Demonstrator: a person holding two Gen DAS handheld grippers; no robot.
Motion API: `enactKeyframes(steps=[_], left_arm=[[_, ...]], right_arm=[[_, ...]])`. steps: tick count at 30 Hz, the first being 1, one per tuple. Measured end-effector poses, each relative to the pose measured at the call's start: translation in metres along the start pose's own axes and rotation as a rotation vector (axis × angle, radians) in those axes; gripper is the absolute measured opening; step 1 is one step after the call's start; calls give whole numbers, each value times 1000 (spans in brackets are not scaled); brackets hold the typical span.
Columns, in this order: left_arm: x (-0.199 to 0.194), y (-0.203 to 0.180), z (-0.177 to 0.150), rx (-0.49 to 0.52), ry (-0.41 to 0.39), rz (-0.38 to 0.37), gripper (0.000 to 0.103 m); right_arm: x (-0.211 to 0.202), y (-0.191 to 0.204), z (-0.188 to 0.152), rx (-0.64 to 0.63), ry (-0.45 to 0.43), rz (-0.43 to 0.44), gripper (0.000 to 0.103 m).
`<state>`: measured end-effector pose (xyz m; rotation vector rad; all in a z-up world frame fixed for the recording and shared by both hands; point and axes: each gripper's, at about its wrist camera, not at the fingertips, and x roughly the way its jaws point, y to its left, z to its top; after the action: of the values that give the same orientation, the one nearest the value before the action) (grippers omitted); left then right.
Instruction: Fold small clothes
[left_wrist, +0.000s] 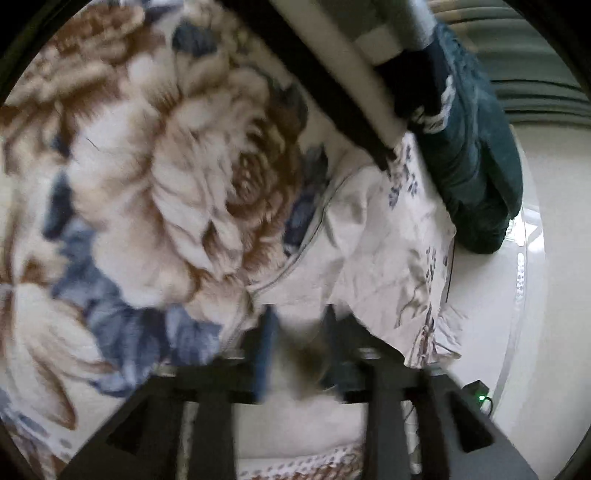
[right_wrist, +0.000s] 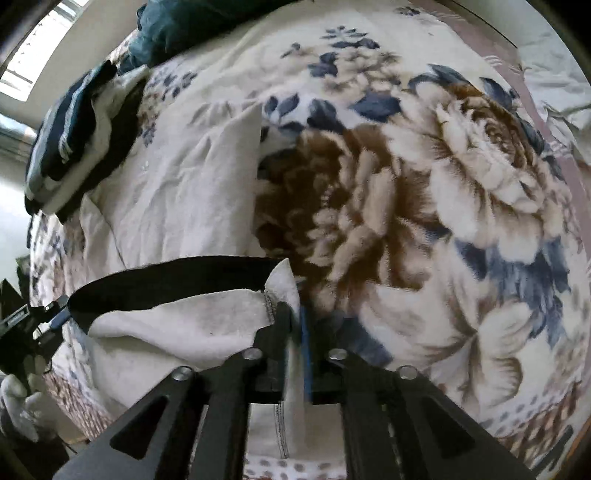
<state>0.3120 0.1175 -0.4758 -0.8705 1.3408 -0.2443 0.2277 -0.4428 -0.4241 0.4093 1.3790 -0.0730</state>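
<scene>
- The white garment (right_wrist: 177, 325), with its black waistband (right_wrist: 166, 278), hangs stretched between the two tools above the bed; in the right wrist view it fills the frame from about 6 o'clock to 9 o'clock, the black band running along its upper edge; a stitched hem shows near the fingers.
- The right gripper (right_wrist: 299, 332) sits at 6 o'clock in its own view; its fingers are drawn together, clamped on a corner of the white cloth, which passes down between them.
- The left gripper (left_wrist: 295, 350) is at 6 o'clock in the left wrist view; pale, blurred cloth lies between its fingers and they appear pinched on it; from the right wrist view the same tool shows at 9 o'clock at the far end of the black band, held by a white-gloved hand (right_wrist: 22, 398).
- In the left wrist view the band and white fabric cross the frame toward 1 o'clock.
- Beneath lies a floral blanket (right_wrist: 424, 192) with brown, cream and blue blooms; a plain white sheet (right_wrist: 192, 192) is spread at 10 o'clock of centre.
- A stack of folded clothes (right_wrist: 70, 140), dark blue and white, rests at 10 o'clock; a teal garment (right_wrist: 177, 26) is bunched at 11 o'clock.
</scene>
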Motion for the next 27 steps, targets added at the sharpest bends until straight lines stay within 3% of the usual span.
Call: enactKeyframes(steps=[1,2,5,7,9,15,18,20,22,23,24,27], left_arm=[[-4,0,-4,16,-12,3,55],[-5,-1,-7,35,-17,17,58],[4,-7,-18,148,2,107,58],[21,-18,-22,255,14,222,58],[38,-25,-21,305,27,285,58],[66,-42,-5,358,6,334,55],[70,-46,-3,376,20,326,55],[73,-47,-5,395,25,336,55],[77,-47,-7,398,33,338,55],[78,-46,-7,397,36,342,55],[78,-46,-8,399,39,348,55],[77,-45,-10,406,45,348,55]], right_arm=[[3,10,-2,5,-12,10,40],[4,14,-5,13,-16,42,49],[14,24,-9,22,-1,82,49],[29,36,-10,16,19,70,49],[42,45,-11,16,35,84,49],[48,49,2,96,-26,57,49],[27,63,6,7,-72,104,49],[29,74,7,-51,-8,125,49],[38,83,4,-104,31,101,39],[42,87,1,-126,28,64,6],[45,89,0,-140,20,25,0],[38,93,-1,-136,-79,-27,0]])
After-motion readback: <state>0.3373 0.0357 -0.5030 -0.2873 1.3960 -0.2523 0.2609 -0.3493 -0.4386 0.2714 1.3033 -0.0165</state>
